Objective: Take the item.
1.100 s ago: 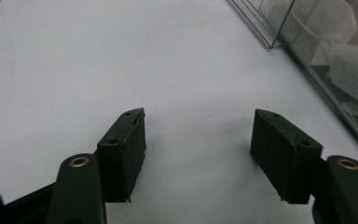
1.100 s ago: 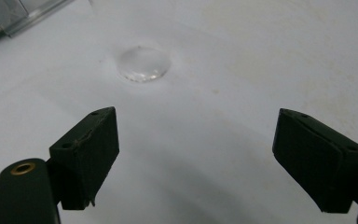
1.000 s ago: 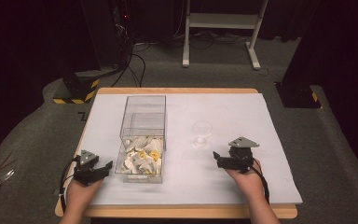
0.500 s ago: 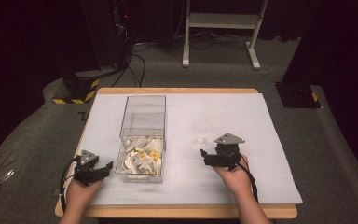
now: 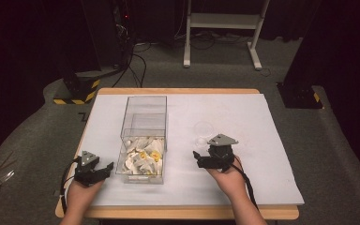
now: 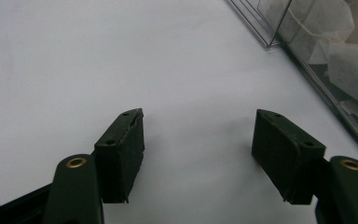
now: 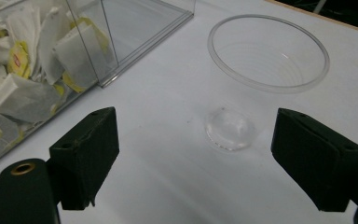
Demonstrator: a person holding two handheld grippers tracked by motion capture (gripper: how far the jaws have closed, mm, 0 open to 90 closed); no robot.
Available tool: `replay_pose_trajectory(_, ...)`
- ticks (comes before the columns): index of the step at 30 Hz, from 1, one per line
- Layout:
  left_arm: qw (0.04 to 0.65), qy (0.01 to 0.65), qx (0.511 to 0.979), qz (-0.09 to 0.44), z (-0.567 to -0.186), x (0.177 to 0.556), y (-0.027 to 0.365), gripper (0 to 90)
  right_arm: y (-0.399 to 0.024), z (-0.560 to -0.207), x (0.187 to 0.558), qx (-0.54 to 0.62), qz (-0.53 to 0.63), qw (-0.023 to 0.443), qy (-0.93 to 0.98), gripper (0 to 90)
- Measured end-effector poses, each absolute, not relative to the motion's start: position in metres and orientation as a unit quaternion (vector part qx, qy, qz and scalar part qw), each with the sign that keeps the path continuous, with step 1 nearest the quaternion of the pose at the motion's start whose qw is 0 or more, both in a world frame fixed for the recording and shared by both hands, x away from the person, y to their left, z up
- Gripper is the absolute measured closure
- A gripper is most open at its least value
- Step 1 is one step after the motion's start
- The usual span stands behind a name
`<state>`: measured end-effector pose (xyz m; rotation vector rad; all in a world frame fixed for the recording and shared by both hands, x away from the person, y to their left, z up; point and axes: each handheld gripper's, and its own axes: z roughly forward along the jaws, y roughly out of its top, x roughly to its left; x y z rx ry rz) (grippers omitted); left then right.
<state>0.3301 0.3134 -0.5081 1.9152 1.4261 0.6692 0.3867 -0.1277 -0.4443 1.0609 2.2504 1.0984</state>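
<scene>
A clear plastic cup [image 7: 268, 70] stands upright on the white counter [image 5: 243, 110], just ahead of the right claw [image 7: 219, 158] in the right gripper view; its round rim sits beyond the gap between the 2 black jaws and its transparent base shows lower down, between the jaws in the picture but touched by neither. The right claw is spread wide and pinches nothing. In the high view the cup [image 5: 204, 132] is a faint ring near the middle of the counter, just beyond the right claw [image 5: 198, 158] and a little to its left, and to the right of a clear box [image 5: 143, 140]. That box is a long, open-topped container with a divider across it; the compartment nearer the person holds a heap of white tea bags [image 5: 143, 158] with yellow tags, and the farther compartment looks bare. In the right gripper view the box [image 7: 121, 32] lies to the left of the cup, apart from it, with the tea bags [image 7: 23, 70] pressed against its wall. The left claw [image 5: 104, 169] rests low over the counter just left of the box's near end. In the left gripper view the left claw [image 6: 198, 135] is spread with only bare white surface between its jaws, and the box wall [image 6: 307, 51] runs along the upper right.
</scene>
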Motion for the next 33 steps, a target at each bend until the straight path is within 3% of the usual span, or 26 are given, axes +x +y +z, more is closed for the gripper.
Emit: replay_pose_trajectory(33,0.323,0.543,0.729,0.262,-0.508,0.327,0.312,35.3,-0.052,-0.404,0.371,0.298,0.442,0.174,0.828,17.0)
